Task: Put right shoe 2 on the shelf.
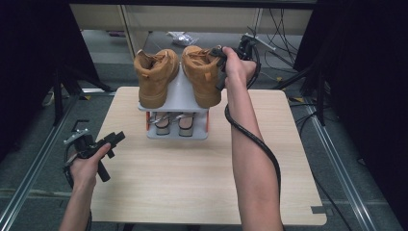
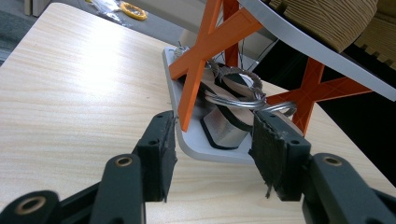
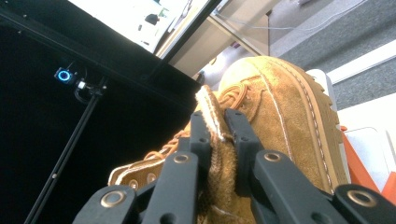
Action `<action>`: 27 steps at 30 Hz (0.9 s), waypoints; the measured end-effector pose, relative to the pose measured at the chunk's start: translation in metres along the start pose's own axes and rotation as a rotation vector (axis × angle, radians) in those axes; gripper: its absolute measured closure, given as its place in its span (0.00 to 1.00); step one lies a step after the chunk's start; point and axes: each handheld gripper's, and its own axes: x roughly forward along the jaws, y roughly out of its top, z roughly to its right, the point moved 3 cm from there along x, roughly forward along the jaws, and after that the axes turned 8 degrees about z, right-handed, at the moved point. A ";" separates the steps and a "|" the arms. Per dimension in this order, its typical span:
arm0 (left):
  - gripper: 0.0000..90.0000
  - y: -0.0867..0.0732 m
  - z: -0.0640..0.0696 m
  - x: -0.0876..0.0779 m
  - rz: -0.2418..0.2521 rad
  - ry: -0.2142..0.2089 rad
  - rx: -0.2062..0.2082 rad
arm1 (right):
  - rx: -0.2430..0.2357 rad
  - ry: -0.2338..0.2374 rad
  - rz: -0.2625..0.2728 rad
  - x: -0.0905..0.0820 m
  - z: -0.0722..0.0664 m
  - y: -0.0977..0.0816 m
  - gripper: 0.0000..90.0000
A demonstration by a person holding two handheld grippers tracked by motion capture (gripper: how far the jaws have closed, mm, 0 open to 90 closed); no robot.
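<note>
**Right boot gripped at its collar on the shoe rack**

The fleece-lined collar of the right-hand tan boot point(image 3: 275, 116) is pinched between the nearly closed jaws of the right gripper point(image 3: 218, 135), which is held at the boot's top on the upper shelf of the shoe rack point(image 1: 180, 89). The second tan boot point(image 1: 154, 77) stands just beyond it. The left gripper point(image 2: 212, 154) is held with jaws apart and empty, pointed at the sandals point(image 2: 233, 100) on the lower shelf.

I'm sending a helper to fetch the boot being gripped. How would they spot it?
On the table stands a small grey rack with two tan boots on top. It is the right-hand boot; unlike its twin, the right tongs pinch its collar.
</note>
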 end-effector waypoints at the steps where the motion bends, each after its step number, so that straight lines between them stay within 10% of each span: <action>1: 0.55 0.000 0.000 0.000 0.001 0.000 0.000 | 0.002 0.001 -0.003 0.001 0.000 -0.001 0.93; 17: 0.55 -0.001 0.000 0.000 0.001 -0.003 0.000 | 0.047 -0.021 -0.019 0.011 0.011 -0.009 0.82; 27: 0.55 0.000 0.000 -0.001 -0.004 0.004 0.003 | -0.067 0.017 0.004 -0.006 -0.001 0.002 0.55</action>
